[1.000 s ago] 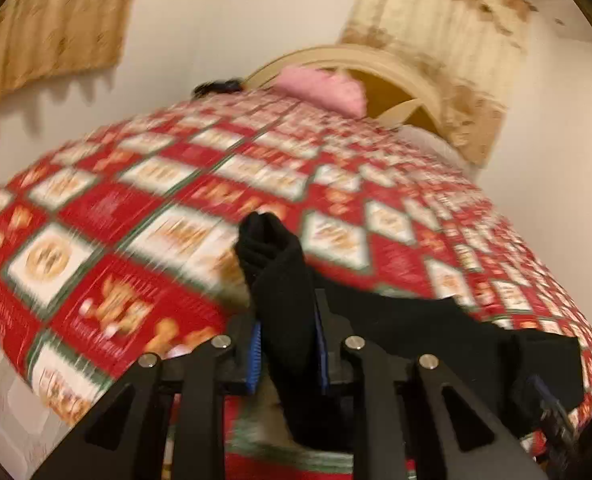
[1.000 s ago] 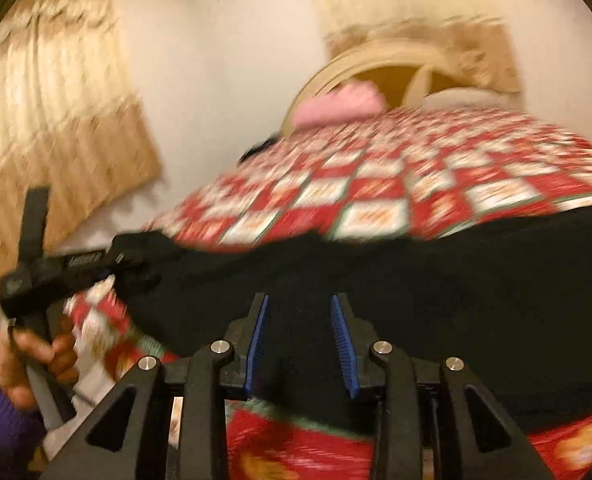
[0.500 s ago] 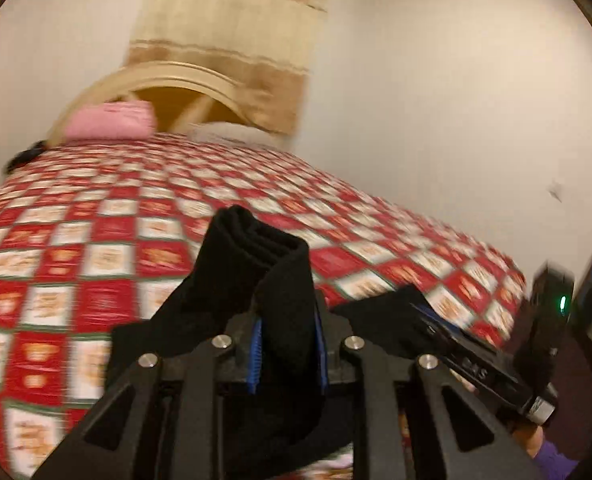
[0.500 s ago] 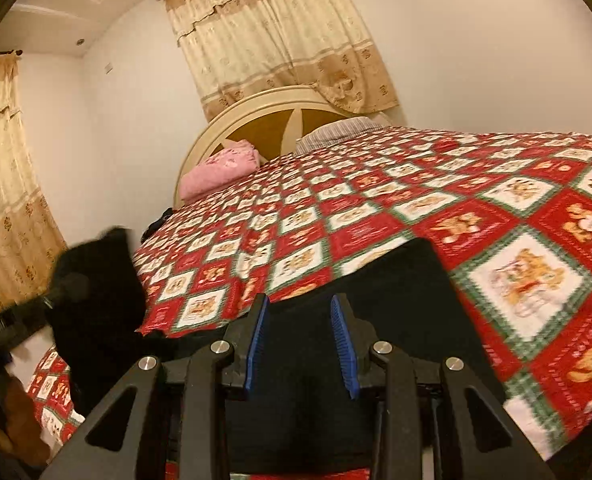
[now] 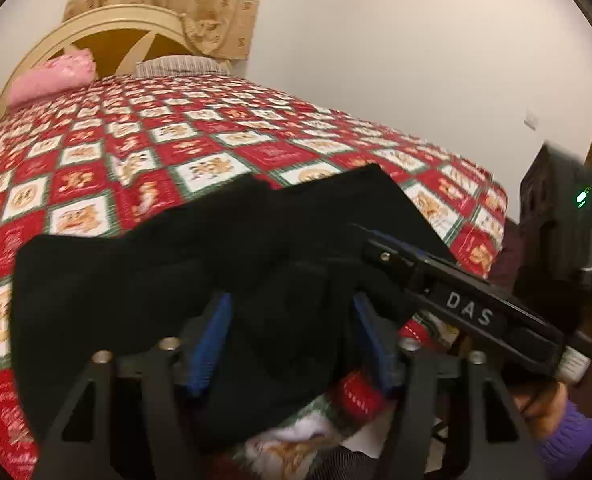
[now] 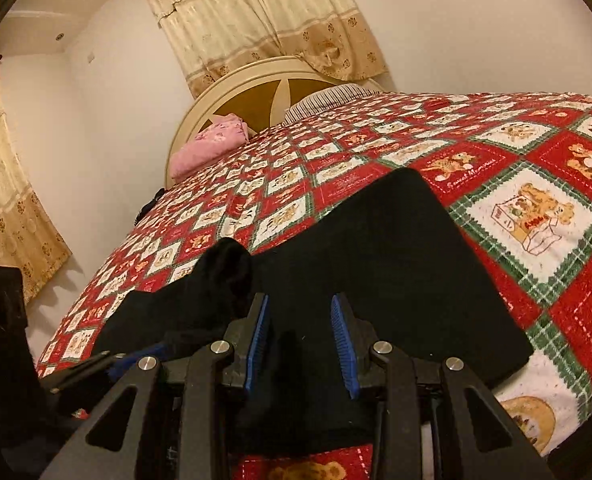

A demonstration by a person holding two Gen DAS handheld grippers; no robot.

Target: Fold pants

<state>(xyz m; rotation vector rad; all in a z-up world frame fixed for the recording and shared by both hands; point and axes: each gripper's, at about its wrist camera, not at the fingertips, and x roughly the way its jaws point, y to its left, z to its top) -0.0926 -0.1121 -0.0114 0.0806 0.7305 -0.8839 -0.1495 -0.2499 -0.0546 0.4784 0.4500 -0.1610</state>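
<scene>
Pants: black pants [image 5: 223,248] are laid across the near edge of the bed, folded over, with one raised bunch of cloth [image 6: 225,268] at about 10 o'clock from the right hand-held gripper.
Bed: a red, white and green checked quilt [image 5: 199,148] with bear prints is spread over it; the pants are seen at the 6 o'clock end of it in both views.
Left hand-held gripper [image 5: 291,340]: released; its jaws have just been opening, and black cloth is seen lying loosely between the blue pads [image 5: 209,344], which are not pressed on it.
Right hand-held gripper [image 6: 300,344]: grasping the pants; a fold of black cloth is seen between the narrowly set blue pads [image 6: 257,344].
Right hand-held gripper in the left view [image 5: 380,248]: seen at 3 o'clock, marked DAS, its tip on the pants.
Headboard: a cream arched headboard [image 6: 231,92] is seen at 12 o'clock.
Pillow: a pink pillow [image 6: 209,144] is set against the headboard.
Curtains: beige curtains [image 6: 263,16] are hung behind the headboard.
</scene>
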